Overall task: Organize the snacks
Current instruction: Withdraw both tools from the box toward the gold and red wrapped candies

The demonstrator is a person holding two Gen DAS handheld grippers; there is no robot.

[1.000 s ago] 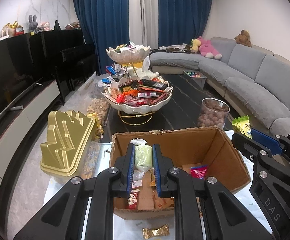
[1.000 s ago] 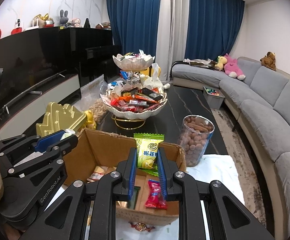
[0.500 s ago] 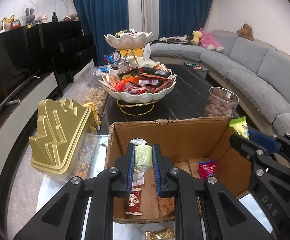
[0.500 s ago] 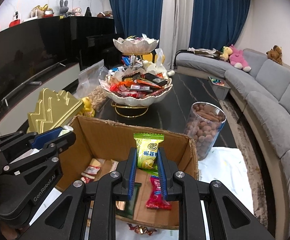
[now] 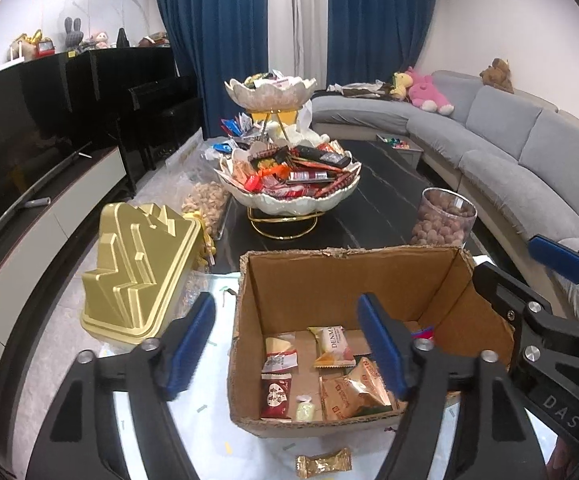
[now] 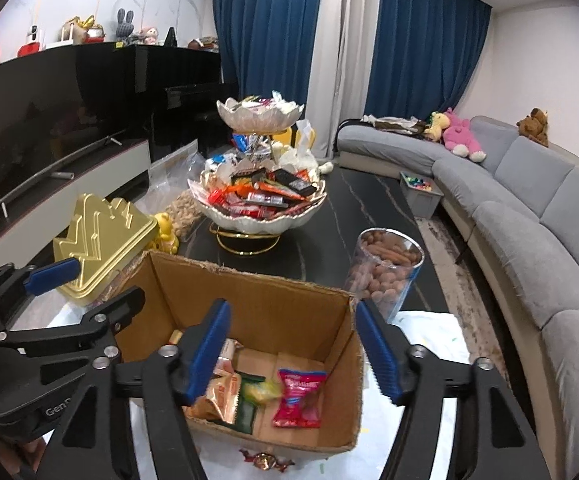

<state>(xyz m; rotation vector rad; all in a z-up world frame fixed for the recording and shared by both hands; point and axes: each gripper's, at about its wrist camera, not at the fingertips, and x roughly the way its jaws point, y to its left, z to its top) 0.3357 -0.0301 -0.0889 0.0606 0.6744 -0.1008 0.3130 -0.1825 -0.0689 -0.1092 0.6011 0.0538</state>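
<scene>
An open cardboard box [image 5: 329, 276] [image 6: 249, 292] stands on the white cloth and holds several wrapped snacks. My left gripper [image 5: 287, 344] is open and empty above the box's near edge. A pale green candy [image 5: 304, 412] lies on the box floor below it. My right gripper [image 6: 291, 348] is open and empty over the box. A blurred yellow-green packet [image 6: 263, 392] lies in the box beside a red packet [image 6: 299, 398]. A gold-wrapped candy [image 5: 323, 462] and a dark wrapped candy [image 6: 265, 460] lie on the cloth in front of the box.
A two-tier white bowl stand [image 5: 289, 196] [image 6: 257, 208] full of snacks stands behind the box. A gold tin [image 5: 141, 276] [image 6: 101, 244] is at the left, a clear jar of brown nuts [image 5: 443, 220] [image 6: 385, 272] at the right. A grey sofa [image 6: 529, 220] curves along the right.
Both grippers have opened. The pale green candy dropped from the left one and the yellow-green packet from the right one into the box. Both grippers moved closer over the box.
</scene>
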